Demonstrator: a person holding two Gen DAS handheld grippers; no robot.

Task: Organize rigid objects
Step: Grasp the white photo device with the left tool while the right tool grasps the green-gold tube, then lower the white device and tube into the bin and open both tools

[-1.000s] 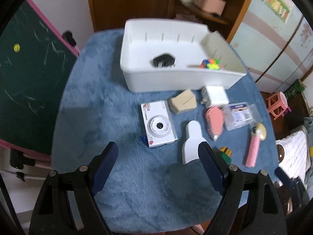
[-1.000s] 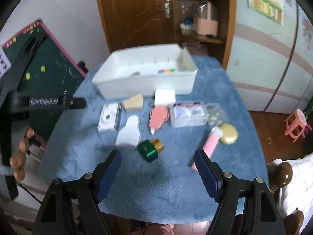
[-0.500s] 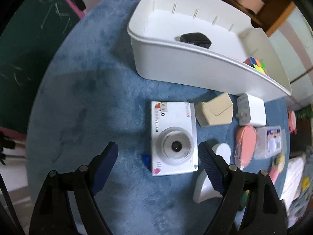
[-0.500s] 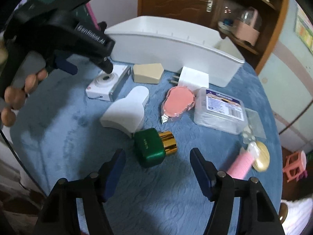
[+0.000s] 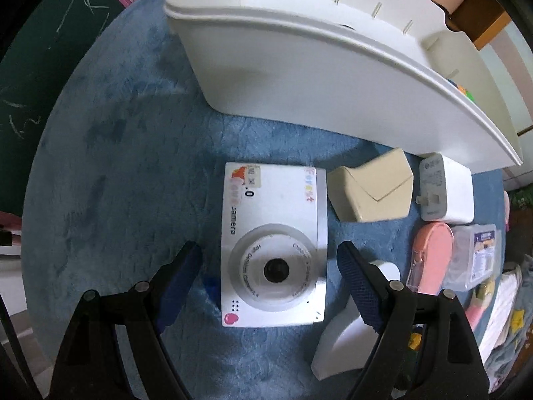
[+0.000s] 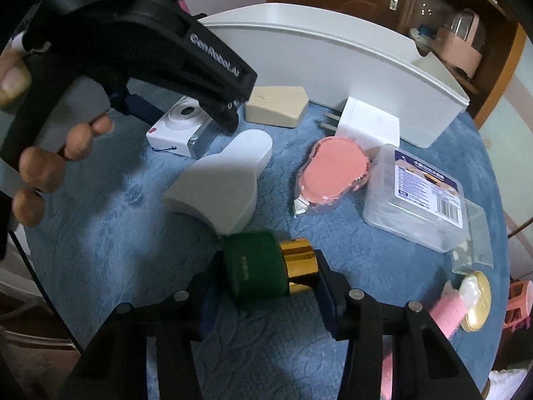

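The white toy camera [image 5: 273,246] lies lens-up on the blue-covered bench [image 5: 116,166], just in front of the white bin [image 5: 333,76]. The left tongs [image 5: 269,260] hang over it spread wide, one pad on each side of the camera body with a gap on both sides, so nothing is gripped.

Nearer the front edge of the bench, a green bottle with a gold cap [image 6: 263,270] lies on its side. The right tongs [image 6: 266,286] straddle it and their jaws are closing; the pads sit right at the bottle's base and cap, but I cannot tell whether they press on it yet.

Between the two stands a white wedge-shaped piece [image 6: 220,183], just beside the bottle. Further out lie a beige angular box [image 5: 373,190], a white plug adapter [image 5: 446,190], a pink packet [image 6: 329,170], a clear plastic case [image 6: 419,190], and a pink-handled item [image 6: 449,313] with a cream disc at its end. A hand [image 6: 50,153] holds the left tongs' handle.
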